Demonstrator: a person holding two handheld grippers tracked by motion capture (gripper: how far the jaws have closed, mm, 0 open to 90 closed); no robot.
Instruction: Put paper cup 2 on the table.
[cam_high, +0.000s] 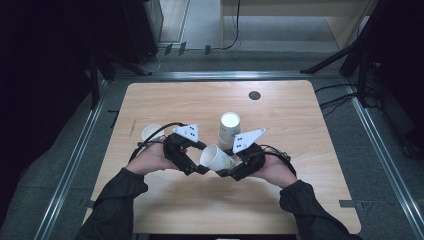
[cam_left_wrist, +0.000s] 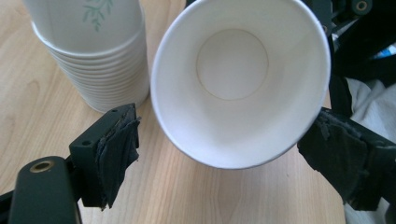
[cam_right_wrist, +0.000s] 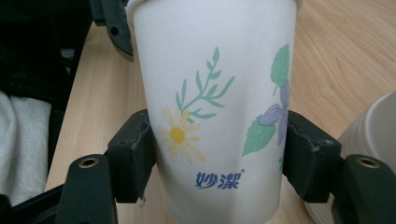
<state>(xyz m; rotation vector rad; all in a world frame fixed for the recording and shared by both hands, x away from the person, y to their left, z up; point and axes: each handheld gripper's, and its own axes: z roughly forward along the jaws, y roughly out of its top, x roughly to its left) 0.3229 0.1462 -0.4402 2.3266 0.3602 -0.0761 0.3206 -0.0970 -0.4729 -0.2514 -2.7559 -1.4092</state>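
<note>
A white paper cup (cam_high: 216, 157) printed with flowers lies tilted above the table between my two hands. My right gripper (cam_high: 227, 162) is shut on it, and in the right gripper view its pads (cam_right_wrist: 135, 149) press both sides of the cup's wall (cam_right_wrist: 215, 107). The cup's open mouth (cam_left_wrist: 233, 79) faces my left gripper (cam_left_wrist: 231, 156), which is open. Its left pad (cam_left_wrist: 116, 149) stands apart from the rim, while the other pad sits close by the rim's edge. From above, the left gripper (cam_high: 202, 159) is just left of the cup.
A stack of the same cups (cam_high: 229, 129) stands upright just beyond the grippers, also in the left gripper view (cam_left_wrist: 93, 56). A single cup (cam_high: 151, 132) stands left of my left hand. The wooden table (cam_high: 200, 200) has a dark round hole (cam_high: 254, 95) near its far edge.
</note>
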